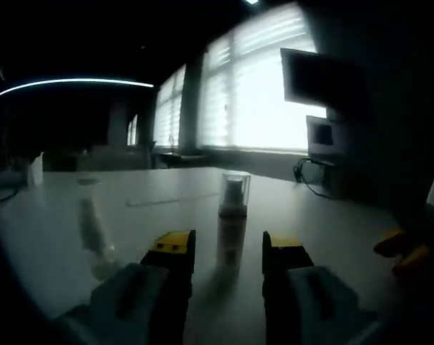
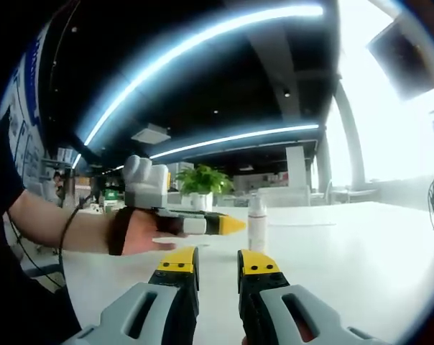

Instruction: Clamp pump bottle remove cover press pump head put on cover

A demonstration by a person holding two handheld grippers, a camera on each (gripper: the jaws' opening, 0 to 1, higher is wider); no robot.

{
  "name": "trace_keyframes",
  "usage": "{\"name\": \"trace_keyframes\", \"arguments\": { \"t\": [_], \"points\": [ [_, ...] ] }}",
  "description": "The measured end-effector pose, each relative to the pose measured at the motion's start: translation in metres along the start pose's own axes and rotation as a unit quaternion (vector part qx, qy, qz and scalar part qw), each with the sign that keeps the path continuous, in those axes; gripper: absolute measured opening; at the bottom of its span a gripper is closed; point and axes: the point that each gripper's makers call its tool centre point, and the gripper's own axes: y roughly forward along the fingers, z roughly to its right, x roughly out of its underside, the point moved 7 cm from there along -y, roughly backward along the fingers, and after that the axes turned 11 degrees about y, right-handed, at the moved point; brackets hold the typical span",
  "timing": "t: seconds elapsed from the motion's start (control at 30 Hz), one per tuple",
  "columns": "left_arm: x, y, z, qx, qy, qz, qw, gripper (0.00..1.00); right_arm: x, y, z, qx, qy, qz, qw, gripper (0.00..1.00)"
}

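A slim white pump bottle (image 1: 231, 237) stands upright on the white table (image 1: 159, 194), with a clear cover (image 1: 235, 188) over its head. My left gripper (image 1: 229, 253) is open, its yellow-tipped jaws on either side of the bottle's base and just short of it. In the right gripper view the same bottle (image 2: 258, 224) stands ahead, and the left gripper (image 2: 230, 225), held by a hand (image 2: 141, 233), points at it from the left with a small gap. My right gripper (image 2: 218, 264) is open with nothing between its jaws, back from the bottle.
A pale slim tube-like thing (image 1: 95, 231) lies on the table left of the left gripper. The right gripper's yellow tips (image 1: 400, 251) show at the right edge. A dark monitor (image 1: 321, 79) hangs by bright windows. A potted plant (image 2: 202, 180) stands far off.
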Motion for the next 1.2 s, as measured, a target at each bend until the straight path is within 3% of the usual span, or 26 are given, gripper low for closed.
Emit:
{"name": "trace_keyframes", "arguments": {
  "t": [0.2, 0.3, 0.53, 1.2],
  "points": [
    [0.008, 0.013, -0.001, -0.004, 0.005, -0.008, 0.9999, 0.28, -0.001, 0.000, -0.001, -0.001, 0.002, 0.003, 1.0000, 0.16],
    [0.006, 0.019, -0.001, 0.002, -0.002, 0.010, 0.9999, 0.28, -0.001, 0.000, -0.001, -0.002, 0.002, 0.003, 1.0000, 0.16],
    [0.010, 0.031, 0.001, -0.002, 0.001, 0.010, 0.9999, 0.27, 0.001, 0.001, -0.002, -0.001, -0.014, -0.002, 0.9999, 0.16],
    [0.002, 0.049, 0.004, -0.013, -0.001, 0.025, 0.9996, 0.22, 0.001, 0.000, -0.001, -0.008, -0.016, -0.002, 0.9998, 0.16]
  ]
}}
